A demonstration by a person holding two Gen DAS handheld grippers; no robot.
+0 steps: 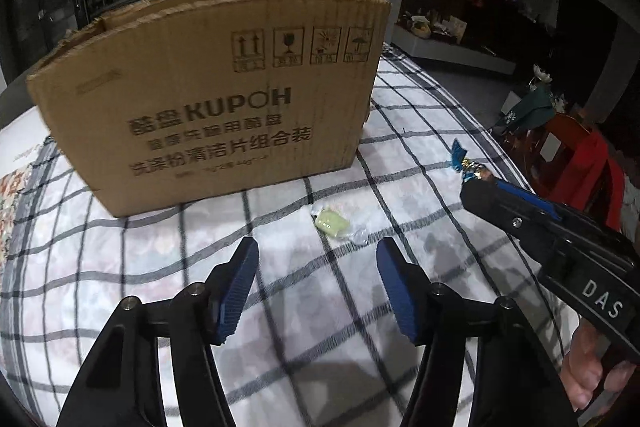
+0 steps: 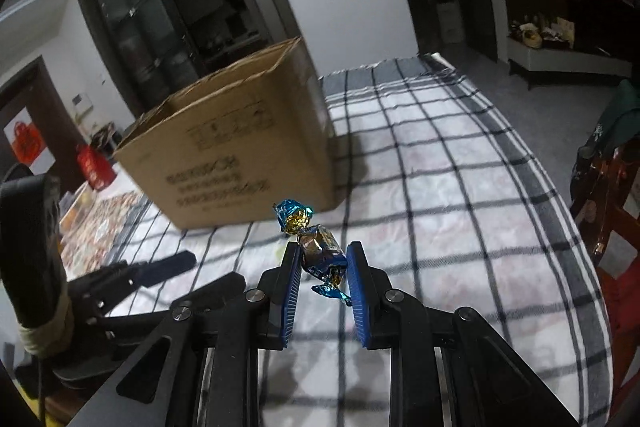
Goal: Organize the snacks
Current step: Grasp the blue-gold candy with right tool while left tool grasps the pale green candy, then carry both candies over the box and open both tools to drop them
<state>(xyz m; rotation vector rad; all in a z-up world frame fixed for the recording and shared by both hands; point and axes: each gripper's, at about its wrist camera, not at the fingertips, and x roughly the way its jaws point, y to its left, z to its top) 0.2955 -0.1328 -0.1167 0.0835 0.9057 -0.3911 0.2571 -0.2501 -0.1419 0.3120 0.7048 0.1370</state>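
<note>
A blue and gold wrapped candy [image 2: 320, 247] is pinched between the blue pads of my right gripper [image 2: 323, 259], lifted above the checked cloth. In the left wrist view that candy [image 1: 466, 165] sticks out of the right gripper's tip [image 1: 476, 187] at the right. A pale green wrapped candy [image 1: 334, 225] lies on the cloth just beyond my left gripper [image 1: 316, 259], whose jaws stand apart with nothing between them. An open cardboard box [image 1: 208, 99] [image 2: 248, 147] stands upright behind both.
A black and white checked cloth [image 1: 420, 131] covers the table. A red chair [image 1: 580, 163] and a green bag stand past the table's right edge. A patterned mat and a red packet [image 2: 94, 167] lie left of the box. A hand [image 1: 592, 367] holds the right gripper.
</note>
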